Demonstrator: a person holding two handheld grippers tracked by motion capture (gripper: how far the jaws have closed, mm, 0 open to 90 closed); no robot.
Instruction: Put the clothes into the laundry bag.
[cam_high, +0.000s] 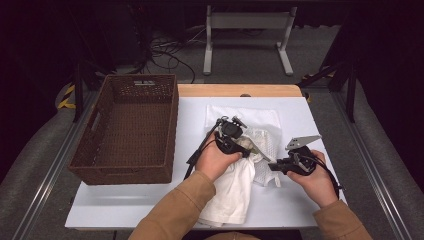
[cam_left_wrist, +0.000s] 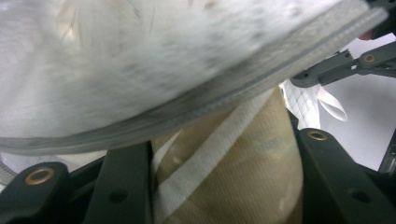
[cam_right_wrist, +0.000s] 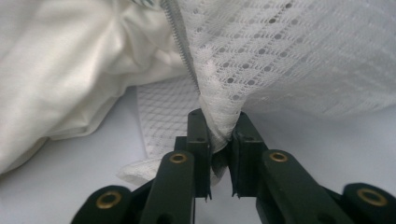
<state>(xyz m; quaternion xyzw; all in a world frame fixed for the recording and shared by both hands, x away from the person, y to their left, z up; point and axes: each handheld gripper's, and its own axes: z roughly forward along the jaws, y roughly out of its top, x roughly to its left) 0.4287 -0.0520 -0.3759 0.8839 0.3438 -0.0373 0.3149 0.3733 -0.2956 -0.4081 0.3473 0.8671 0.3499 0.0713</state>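
The work in hand looks like getting a white garment (cam_high: 231, 192) into a mesh laundry bag (cam_high: 264, 150), and the coming move turns on how the bag's mouth faces the left tongs.

The mesh laundry bag lies on the counter (cam_high: 295, 115), well to the right of the wicker basket (cam_high: 131, 125), between the two hands. The right tongs (cam_high: 280, 165) are closed on the bag's edge: in the right gripper view a bunched fold of mesh (cam_right_wrist: 219, 116) is pinched between the jaws, right beside the zipper line (cam_right_wrist: 180, 42). They hold that edge on the side of the bag farther from the basket.

The left tongs (cam_high: 245, 147) sit on the bag's basket side and grip the garment. The left gripper view shows a thick roll of cream cloth (cam_left_wrist: 233, 168) between the two jaws, with the bag's grey-bound rim (cam_left_wrist: 261, 79) arching just above it. So the cloth lies at the mouth, under the rim.

The garment's long axis runs from the bag toward the person, its tail draped at the near edge of the counter. The left hand (cam_high: 215, 162) is nearer the cloth, so I judge the push inward falls to it.
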